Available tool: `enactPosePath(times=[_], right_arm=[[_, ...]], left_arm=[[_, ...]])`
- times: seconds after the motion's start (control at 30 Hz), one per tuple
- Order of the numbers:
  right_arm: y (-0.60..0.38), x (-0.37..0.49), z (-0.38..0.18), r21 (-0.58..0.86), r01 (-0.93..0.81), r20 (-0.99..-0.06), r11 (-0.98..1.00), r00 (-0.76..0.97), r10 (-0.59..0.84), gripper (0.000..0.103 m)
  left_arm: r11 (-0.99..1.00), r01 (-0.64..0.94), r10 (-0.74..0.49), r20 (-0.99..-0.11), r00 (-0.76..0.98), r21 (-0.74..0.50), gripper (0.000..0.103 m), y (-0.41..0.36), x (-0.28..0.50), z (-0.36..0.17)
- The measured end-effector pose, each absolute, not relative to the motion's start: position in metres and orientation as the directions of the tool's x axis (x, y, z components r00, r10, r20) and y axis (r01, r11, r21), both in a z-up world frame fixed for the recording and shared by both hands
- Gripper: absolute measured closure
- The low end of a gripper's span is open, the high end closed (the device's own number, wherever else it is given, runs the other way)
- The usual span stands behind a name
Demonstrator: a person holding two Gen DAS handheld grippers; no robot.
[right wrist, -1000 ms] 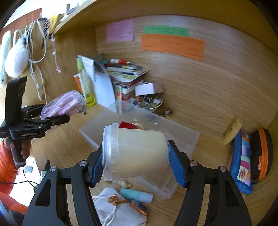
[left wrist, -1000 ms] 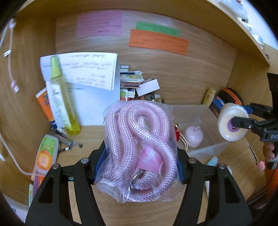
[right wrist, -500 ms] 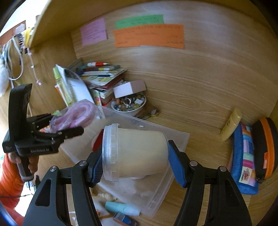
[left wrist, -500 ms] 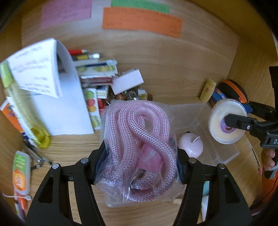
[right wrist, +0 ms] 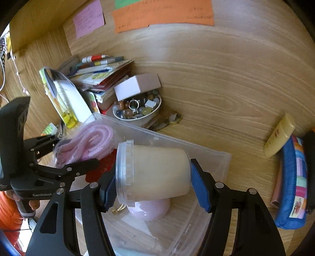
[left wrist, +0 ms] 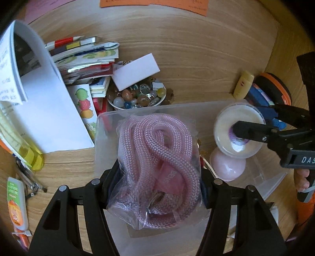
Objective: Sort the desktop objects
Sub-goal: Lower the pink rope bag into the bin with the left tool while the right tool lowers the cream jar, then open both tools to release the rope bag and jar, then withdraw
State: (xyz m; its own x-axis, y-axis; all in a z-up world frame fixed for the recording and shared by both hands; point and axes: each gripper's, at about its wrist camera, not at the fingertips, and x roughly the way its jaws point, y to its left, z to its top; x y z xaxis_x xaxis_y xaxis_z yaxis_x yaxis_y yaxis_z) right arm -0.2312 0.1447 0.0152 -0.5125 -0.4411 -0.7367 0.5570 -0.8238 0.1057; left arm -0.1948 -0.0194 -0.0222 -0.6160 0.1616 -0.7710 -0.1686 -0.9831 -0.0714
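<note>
A bagged pink rope (left wrist: 157,157) is clamped by the left gripper (left wrist: 157,183), hiding the clear bin's (right wrist: 216,157) floor. A lidded cream tub (right wrist: 155,173) is clasped by the right gripper (right wrist: 153,187); at six o'clock, a pink ball (right wrist: 149,210) is half covered.

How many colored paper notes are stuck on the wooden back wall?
3 in the right wrist view: a pink note at upper left, a green note at the top edge, mostly cropped, and a large orange note below it. More may lie beyond the frame.

Bright, warm daylight fills both views; soft shadows lie under things. Fisheye bending curves the wood grain, corners go black, and the near tongs look slightly soft
</note>
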Motion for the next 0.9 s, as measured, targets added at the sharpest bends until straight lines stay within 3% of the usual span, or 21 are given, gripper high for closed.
enactPosePath(times=[0.4,0.67,0.9], right_arm=[[0.127,-0.233,0.007,0.009,0.567,-0.763,-0.824,-0.528,-0.373,0.040],[0.121,-0.236,0.003,-0.009,0.567,-0.786,-0.824,-0.513,-0.344,0.040],[0.120,-0.223,0.014,-0.078,0.568,-0.763,-0.820,-0.563,-0.318,0.034]], left_arm=[[-0.981,-0.193,0.135,-0.786,-0.603,-0.021,0.036,-0.004,-0.206,-0.031],[-0.983,-0.186,0.119,-0.768,-0.630,0.000,0.019,-0.006,-0.198,-0.022],[-0.983,-0.185,0.110,-0.751,-0.651,0.016,0.015,-0.004,-0.192,-0.011]])
